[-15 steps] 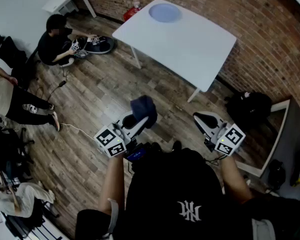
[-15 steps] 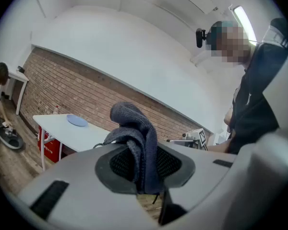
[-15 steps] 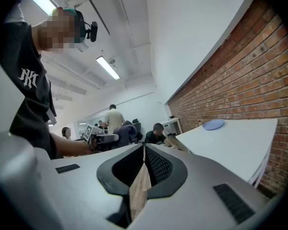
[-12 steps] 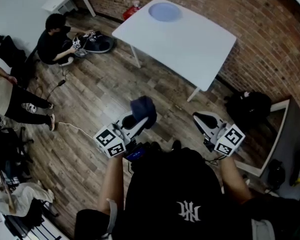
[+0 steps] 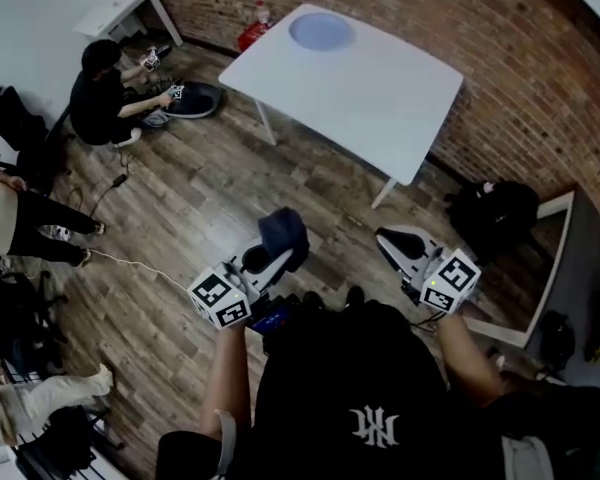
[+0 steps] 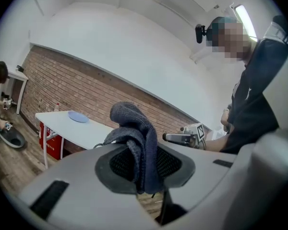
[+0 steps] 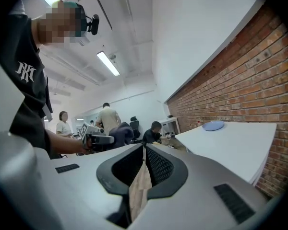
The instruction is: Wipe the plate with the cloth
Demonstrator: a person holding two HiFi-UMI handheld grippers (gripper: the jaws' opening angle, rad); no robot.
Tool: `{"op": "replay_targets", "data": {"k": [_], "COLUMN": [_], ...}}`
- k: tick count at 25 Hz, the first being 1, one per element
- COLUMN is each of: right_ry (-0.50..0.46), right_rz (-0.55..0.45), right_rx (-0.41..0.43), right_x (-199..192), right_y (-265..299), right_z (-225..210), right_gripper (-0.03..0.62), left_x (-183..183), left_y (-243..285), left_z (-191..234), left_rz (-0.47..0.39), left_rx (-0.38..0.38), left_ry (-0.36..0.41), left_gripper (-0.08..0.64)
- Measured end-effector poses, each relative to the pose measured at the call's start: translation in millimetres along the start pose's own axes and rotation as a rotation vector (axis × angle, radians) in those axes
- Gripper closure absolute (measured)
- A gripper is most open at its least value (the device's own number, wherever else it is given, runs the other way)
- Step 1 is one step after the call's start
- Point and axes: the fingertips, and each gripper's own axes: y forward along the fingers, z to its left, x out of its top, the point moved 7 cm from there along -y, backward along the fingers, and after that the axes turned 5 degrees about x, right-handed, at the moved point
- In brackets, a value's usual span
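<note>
A pale blue plate [image 5: 321, 31] lies near the far corner of a white table [image 5: 380, 98], well ahead of both grippers; it also shows as a small plate [image 6: 78, 116] in the left gripper view and a plate [image 7: 213, 125] in the right gripper view. My left gripper [image 5: 276, 251] is shut on a dark blue knitted cloth [image 5: 283, 231], which bulges up from between the jaws as a folded cloth [image 6: 134, 138]. My right gripper [image 5: 392, 242] is shut with nothing between its jaws. Both are held level over the wooden floor, short of the table.
A person [image 5: 105, 93] sits on the floor at the left beside a dark round object [image 5: 190, 98]. Another person's legs [image 5: 30, 223] lie at the far left. A brick wall [image 5: 500, 78] runs behind the table; a black bag [image 5: 490, 213] sits at its base. A small white desk [image 5: 115, 3] stands at the far left.
The head view has shifted slightly; the table and plate sit a little nearer and further left in the picture. Both grippers keep their pose, the left still on the cloth.
</note>
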Motion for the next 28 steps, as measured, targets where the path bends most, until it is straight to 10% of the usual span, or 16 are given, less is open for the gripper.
{"op": "replay_targets", "data": {"k": [28], "right_ry": [0.0], "right_rz": [0.016], "right_rx": [-0.173], "right_x": [-12], "right_y": [25], "right_z": [24], "right_gripper": [0.549], "left_x": [-16], "left_y": [-54], "left_z": [46], "left_rz": [-0.017], "left_rx": [-0.048], "left_ry": [-0.077], "left_gripper": [0.474]}}
